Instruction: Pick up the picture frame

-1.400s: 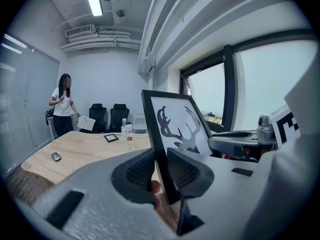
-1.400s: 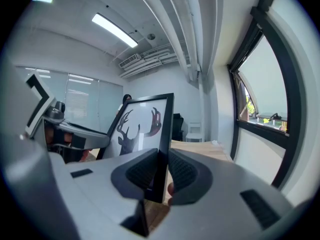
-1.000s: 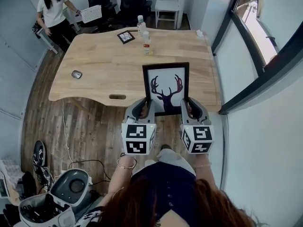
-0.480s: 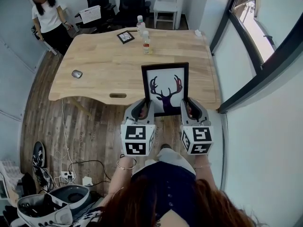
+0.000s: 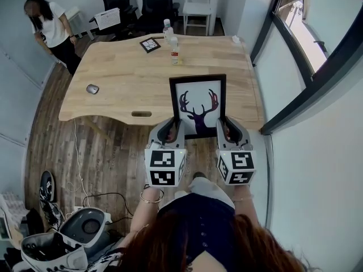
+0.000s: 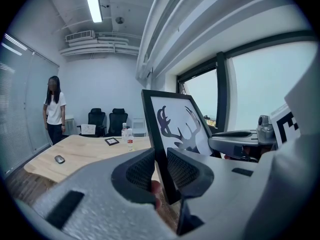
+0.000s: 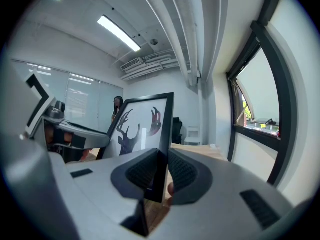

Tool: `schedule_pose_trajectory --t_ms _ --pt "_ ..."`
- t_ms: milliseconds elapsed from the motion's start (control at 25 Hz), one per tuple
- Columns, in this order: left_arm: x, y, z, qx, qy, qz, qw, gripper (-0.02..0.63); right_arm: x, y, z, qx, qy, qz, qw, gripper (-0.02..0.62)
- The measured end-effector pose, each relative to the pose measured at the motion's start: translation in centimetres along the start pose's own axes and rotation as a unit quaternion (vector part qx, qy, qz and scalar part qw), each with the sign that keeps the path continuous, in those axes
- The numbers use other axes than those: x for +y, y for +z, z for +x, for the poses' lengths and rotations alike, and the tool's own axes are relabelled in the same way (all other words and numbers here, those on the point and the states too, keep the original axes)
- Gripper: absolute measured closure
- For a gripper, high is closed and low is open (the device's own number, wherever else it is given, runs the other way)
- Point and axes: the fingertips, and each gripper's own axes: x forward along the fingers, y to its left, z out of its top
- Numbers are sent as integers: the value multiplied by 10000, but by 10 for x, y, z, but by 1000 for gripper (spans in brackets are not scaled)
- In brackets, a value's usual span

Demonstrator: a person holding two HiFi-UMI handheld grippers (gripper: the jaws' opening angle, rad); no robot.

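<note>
My left claw (image 5: 172, 130) pinches the left edge of the picture frame (image 5: 198, 103), pads tight on its black border; my right claw (image 5: 227, 130) clamps the right edge likewise; the frame stands upright over the table (image 5: 125, 78) at its near edge, seemingly off the wood.

The person (image 5: 48, 26) beyond the counter's (image 5: 125, 75) far left corner has stepped further left, away from that corner, and the arm that reached toward the counter is now drawn in.
</note>
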Motion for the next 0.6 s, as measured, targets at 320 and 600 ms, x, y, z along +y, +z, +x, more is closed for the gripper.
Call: schedule_pose_trajectory --t_ms 320,600 --pt "-1 0 -4 16 -45 -10 10000 515 2 2 -5 23 -47 0 10000 524" --pt "-5 -1 -2 14 -63 -1 10000 515 -1 -1 -7 22 -77 7 10000 523"
